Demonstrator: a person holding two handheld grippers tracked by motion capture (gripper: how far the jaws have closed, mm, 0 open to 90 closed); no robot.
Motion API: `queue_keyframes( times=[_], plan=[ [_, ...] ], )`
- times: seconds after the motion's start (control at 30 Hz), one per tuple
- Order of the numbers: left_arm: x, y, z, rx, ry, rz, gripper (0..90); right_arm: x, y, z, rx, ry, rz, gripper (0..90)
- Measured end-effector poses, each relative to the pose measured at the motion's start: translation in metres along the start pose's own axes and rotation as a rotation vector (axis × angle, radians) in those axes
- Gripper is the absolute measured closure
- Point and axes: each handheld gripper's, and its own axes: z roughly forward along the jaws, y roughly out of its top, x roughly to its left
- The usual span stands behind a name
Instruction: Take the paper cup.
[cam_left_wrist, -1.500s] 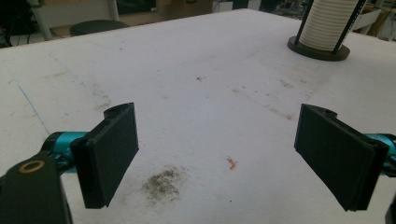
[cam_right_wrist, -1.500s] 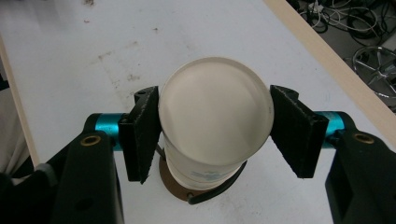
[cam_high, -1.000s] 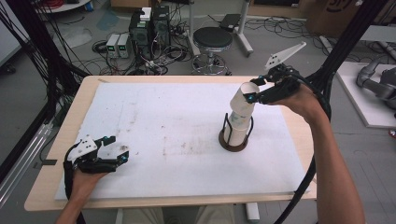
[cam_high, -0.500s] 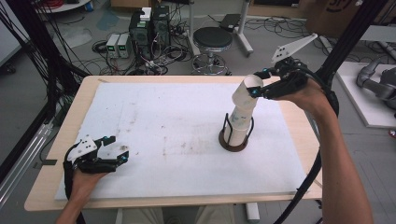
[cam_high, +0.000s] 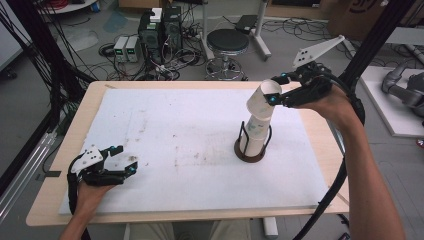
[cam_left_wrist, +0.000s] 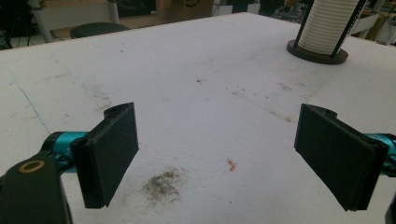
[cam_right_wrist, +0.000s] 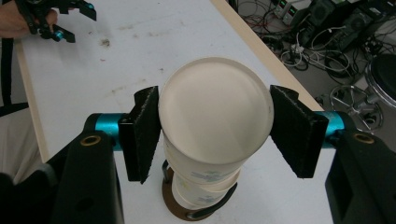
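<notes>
Right tongs (cam_high: 272, 95) clamped on the top paper cup (cam_high: 263, 100), one black jaw pressed to each side of its wall, as seen in the right gripper view (cam_right_wrist: 215, 126). Cup (cam_right_wrist: 215, 112) tilted, mouth turned toward the camera riding on the tongs, base still tucked into the cup stack (cam_high: 254, 135) beneath. Stack standing upright in a black wire cup holder (cam_high: 250, 150) with a round dark base, right of centre on the white surface (cam_high: 185, 130). Held cup raised above the holder's rods, leaning away from the stack toward the right hand (cam_high: 330, 102).

Left tongs (cam_high: 127, 167) resting low on the surface, well apart from the cup holder, out toward the near left corner. Jaws spread wide in the left gripper view (cam_left_wrist: 224, 154), gripping nothing, bare white mat between them. Just beyond the jaws, a grey smudge (cam_left_wrist: 163, 184) and a small orange-red fleck (cam_left_wrist: 231, 164) on the mat. Cup holder (cam_left_wrist: 317, 49) far off from the left tongs, at the top right of that view, ribbed white cup rims (cam_left_wrist: 329, 23) stacked within its rods.

Behind the cup holder, off the surface, a round black stool (cam_high: 227, 42) and a tangle of cables (cam_high: 170, 55) on the floor.
</notes>
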Motion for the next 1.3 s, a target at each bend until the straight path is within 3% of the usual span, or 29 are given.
queue_keyframes(
  times=[0.2,0.6,0.93,1.3],
  plan=[
    [0.000,0.000,-0.001,-0.004,-0.003,0.002,13.6,0.007,-0.006,-0.002,-0.055,0.022,-0.007,37.4],
    [0.001,0.000,0.000,0.000,-0.002,-0.001,13.6,0.025,-0.021,0.000,-0.100,0.048,-0.017,37.4],
    [0.001,0.000,0.000,0.001,-0.004,-0.006,13.6,0.051,-0.022,0.010,-0.164,0.070,-0.051,37.4],
    [0.001,0.000,0.000,0.004,-0.012,-0.004,13.6,0.065,-0.031,0.023,-0.218,0.092,-0.034,37.4]
  ],
)
